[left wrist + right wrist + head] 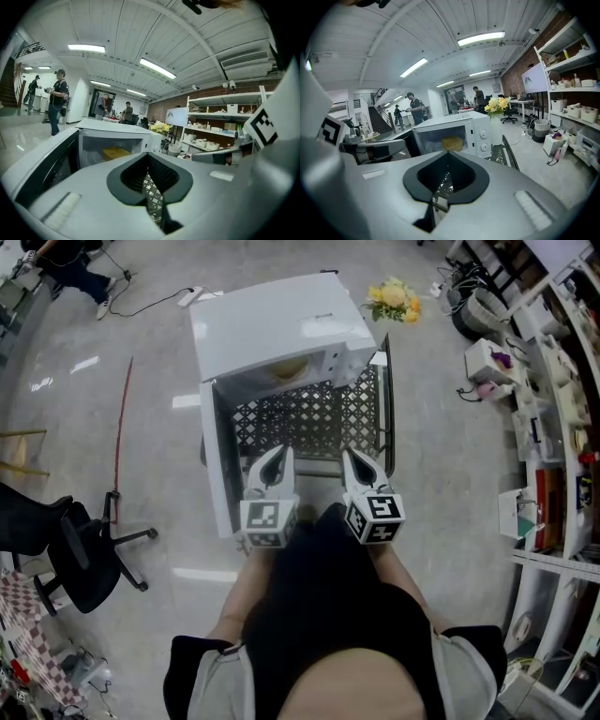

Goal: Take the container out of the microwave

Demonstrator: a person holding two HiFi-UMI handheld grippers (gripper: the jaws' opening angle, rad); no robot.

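A white microwave stands on a black mesh table, its door swung open to the left. Inside it sits a yellow container, also visible in the left gripper view and the right gripper view. My left gripper and right gripper hover side by side over the table's near edge, well short of the oven cavity. Both point at the microwave. The jaws of each meet at the tips with nothing between them.
Yellow flowers in a vase stand past the microwave's right side. Shelving with boxes lines the right wall. A black office chair stands at the left. People stand far off in the room.
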